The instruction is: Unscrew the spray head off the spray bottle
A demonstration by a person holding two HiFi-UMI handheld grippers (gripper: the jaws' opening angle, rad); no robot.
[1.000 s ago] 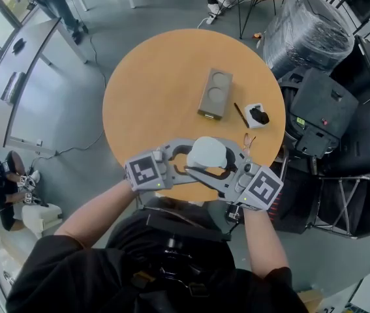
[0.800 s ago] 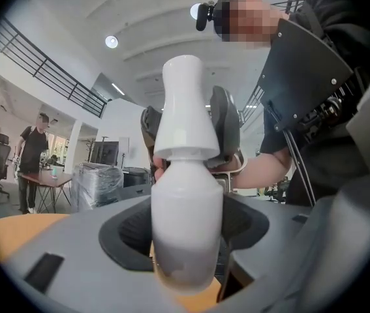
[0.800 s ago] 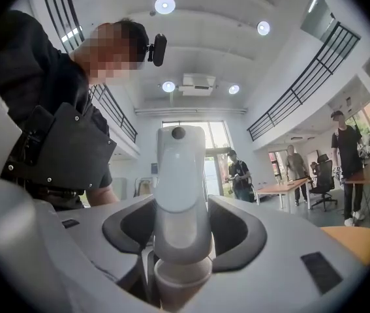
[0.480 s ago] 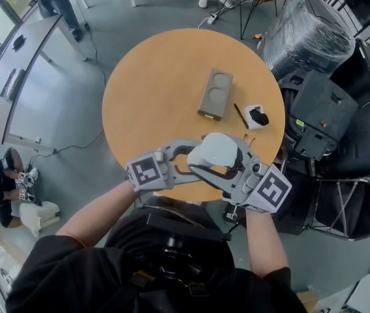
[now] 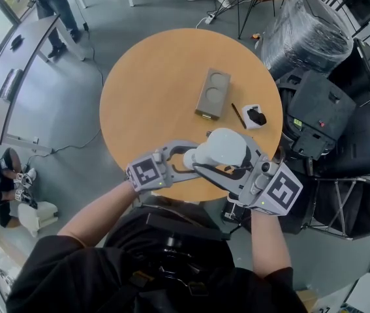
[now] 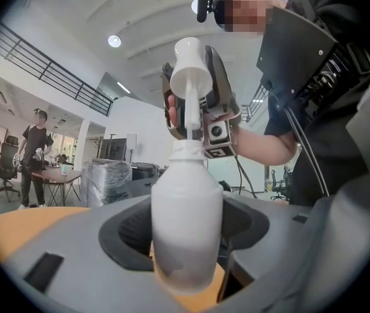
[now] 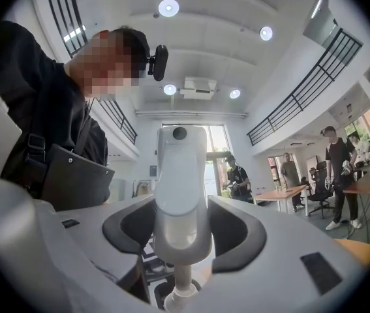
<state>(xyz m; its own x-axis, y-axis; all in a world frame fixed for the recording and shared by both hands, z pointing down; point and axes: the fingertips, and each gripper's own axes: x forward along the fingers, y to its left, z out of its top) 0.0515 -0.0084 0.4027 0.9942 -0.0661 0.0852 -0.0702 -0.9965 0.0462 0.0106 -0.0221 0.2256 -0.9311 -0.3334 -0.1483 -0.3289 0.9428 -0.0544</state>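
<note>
In the head view, a round, smooth orange worktop point(image 5: 139, 90) carries a grey rectangular block with two round recesses point(image 5: 213, 94), a thin black pen point(image 5: 239, 115) and a small white box point(image 5: 256, 116) holding something black. Over the worktop's near edge, a white plastic spray bottle point(image 5: 193, 156) hangs between the left tongs point(image 5: 188, 162) and the right tongs point(image 5: 229, 156). Its rounded white spray head point(image 5: 222, 145) faces the camera.

In the left gripper view, the bottle's matte cylindrical body with sloped shoulders stands upright between the left tongs' dark curved pads, which are clenched on it. A slender stem rises from the collar at the neck to the bulbous head, gripped by the right tongs.

In the right gripper view, the long, glossy head with its small dark nozzle hole sits squeezed between the right tongs' dark pads. The thin stem and collar show below it.
</note>
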